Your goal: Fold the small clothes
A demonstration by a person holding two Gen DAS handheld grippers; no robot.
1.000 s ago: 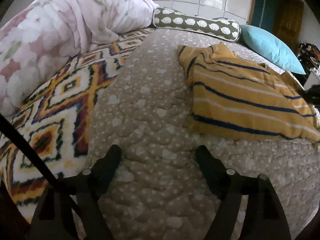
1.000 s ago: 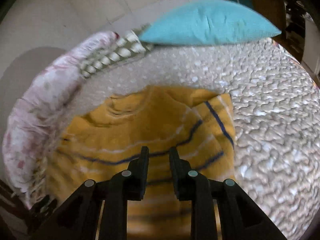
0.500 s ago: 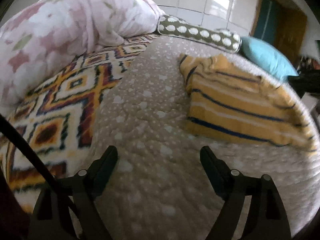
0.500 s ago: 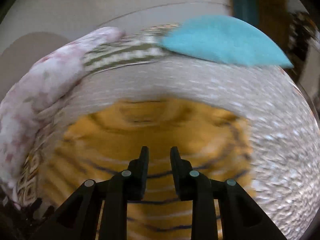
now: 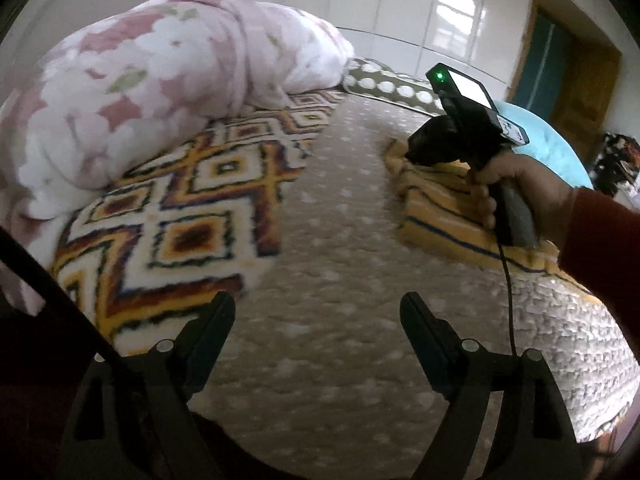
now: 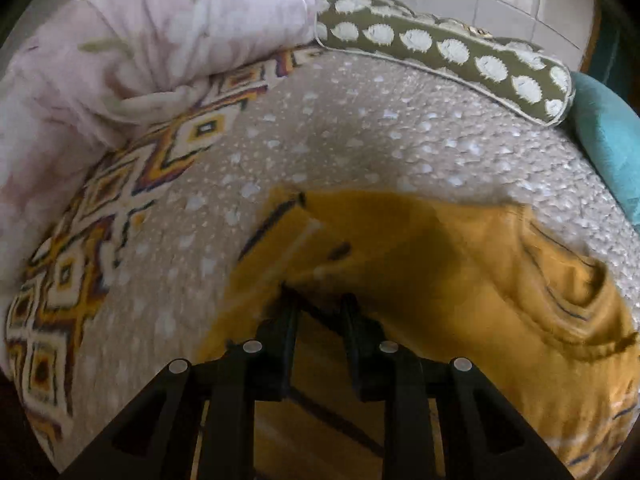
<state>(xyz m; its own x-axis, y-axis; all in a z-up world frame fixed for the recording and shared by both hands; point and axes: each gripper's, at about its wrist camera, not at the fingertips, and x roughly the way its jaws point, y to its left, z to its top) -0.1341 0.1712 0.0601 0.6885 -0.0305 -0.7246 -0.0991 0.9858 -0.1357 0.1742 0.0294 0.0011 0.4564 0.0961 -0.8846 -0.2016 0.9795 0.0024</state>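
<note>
The right claw [image 6: 318, 304] is seen low over the yellow top [image 6: 460, 280], its fingers drawn close with only a narrow gap; the tips are pressed into the cloth near a folded edge, but whether a fold is actually pinched between them cannot be told, since the tips are in shadow; in the left view the same claw [image 5: 416, 148] is found at the far end of the top [image 5: 440, 216], gripped by the hand [image 5: 516, 184]. The left claw [image 5: 316, 316] is spread wide and holds nothing; it hangs over bare quilt [image 5: 340, 240], with the top well apart, ahead and to its right. The top is judged partly folded: one sleeve side lies turned in over the body, yet the collar end is rumpled and the shape is still broad; further folds and smoothing appear to be left.
</note>
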